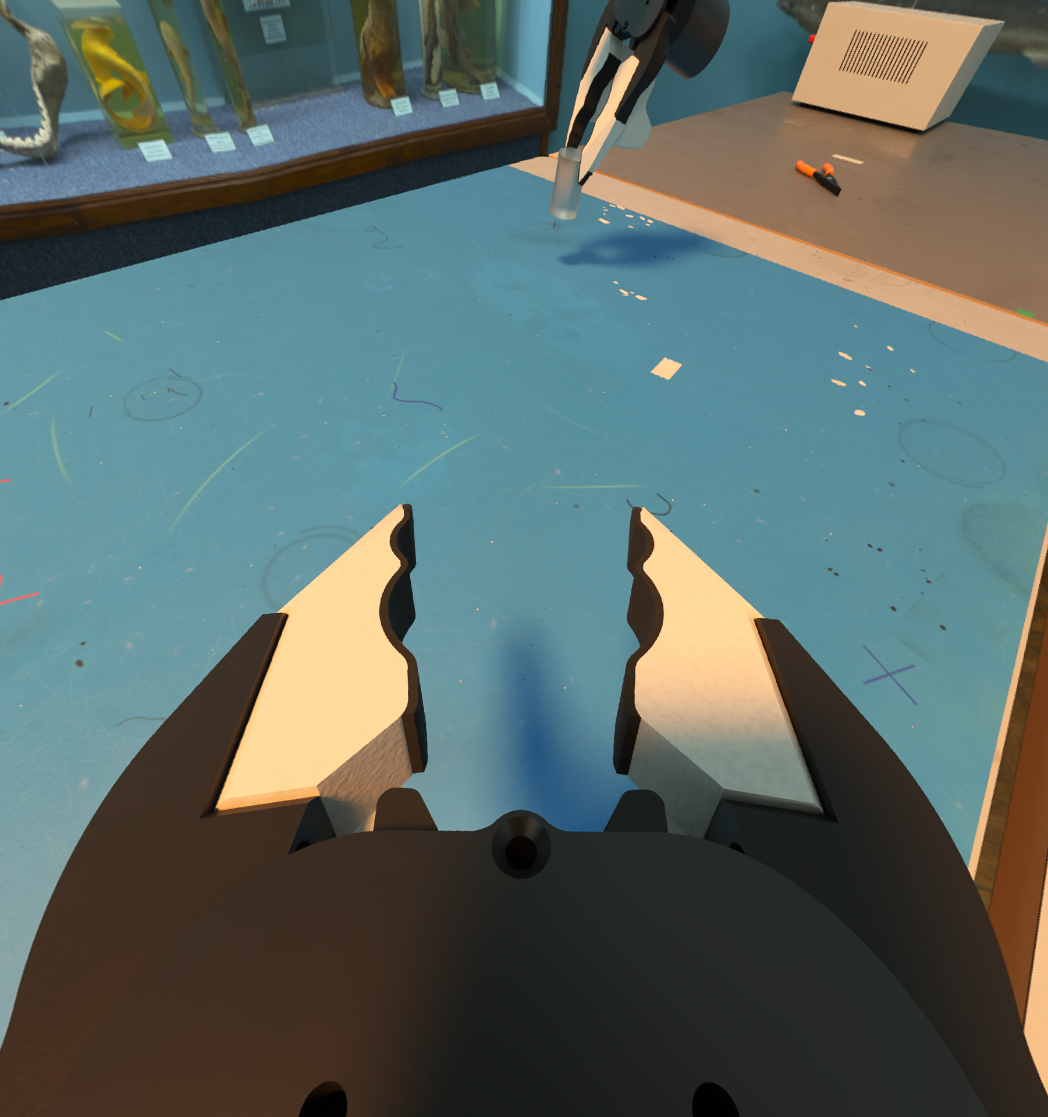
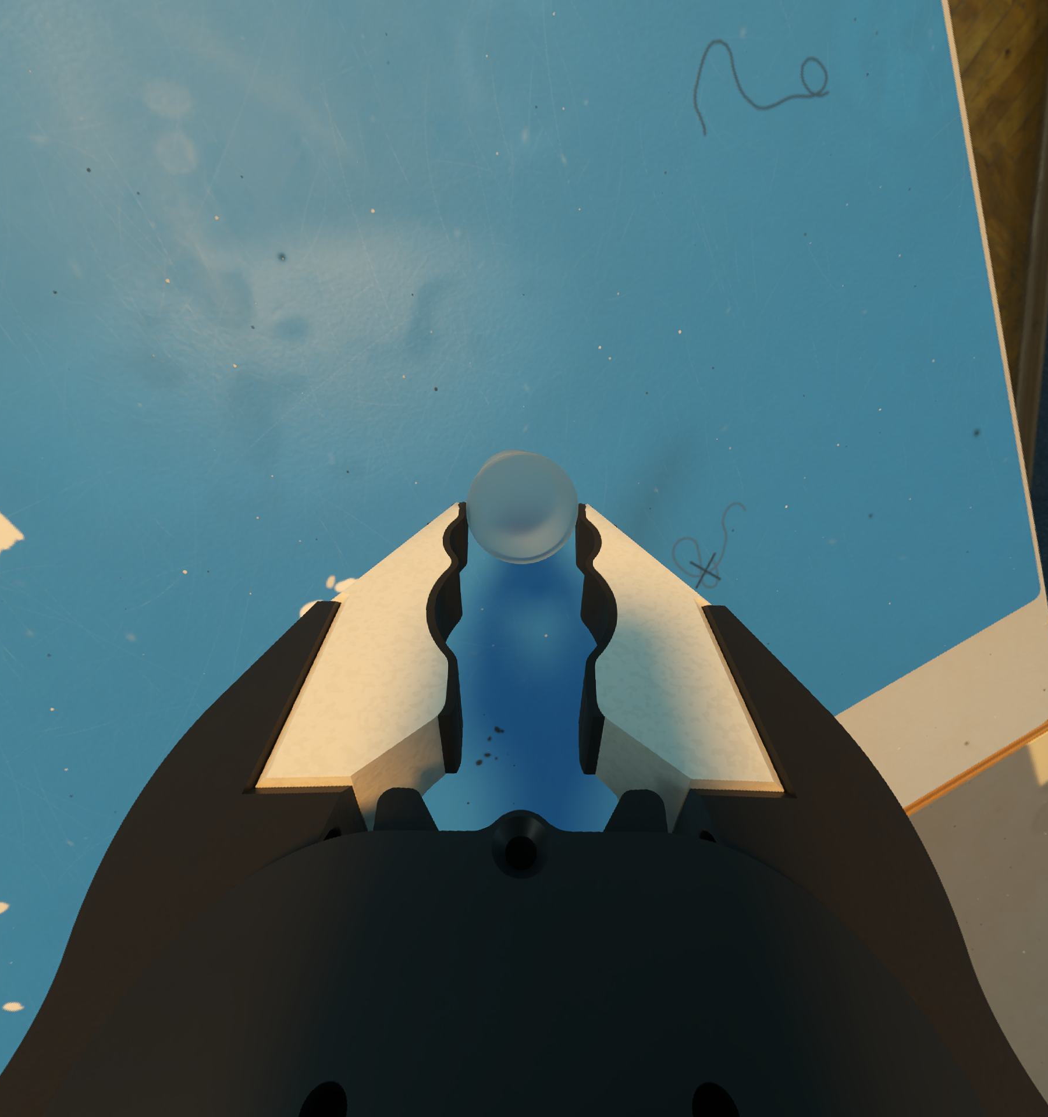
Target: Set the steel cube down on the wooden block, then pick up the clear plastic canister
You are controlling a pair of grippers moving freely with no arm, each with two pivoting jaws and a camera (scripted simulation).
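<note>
- Right gripper (image 2: pixel 521 505) pinching the clear plastic canister (image 2: pixel 521 506) at the very fingertips, 2 dark pads pressed against its round sides.
- Seen end-on from the right wrist view: a frosted disc, dark shadow pooled directly beneath between the fingers.
- From the left wrist view, same canister (image 1: pixel 566 184) hanging clear of the blue counter (image 1: pixel 509 375), tilted a little, its upper end clamped by the right gripper (image 1: pixel 576 163).
- Held above the far right part of the counter, near the far edge, shadow lying on the surface below it.
- Left gripper (image 1: pixel 521 508) spread wide, nothing between its 2 fingers, pointing across the middle of the counter from the near edge.
- Scribbles, crosses and pale chips scattered over the blue surface.
- Beyond the counter's right edge, a grey table (image 1: pixel 872 242) carrying a beige box with a vent grille (image 1: pixel 896 63) and a small orange-and-black tool (image 1: pixel 819 177).
- Past the far edge, a glass display case (image 1: pixel 255 90) with tall specimen jars.
- Steel cube and wooden block out of both views.
</note>
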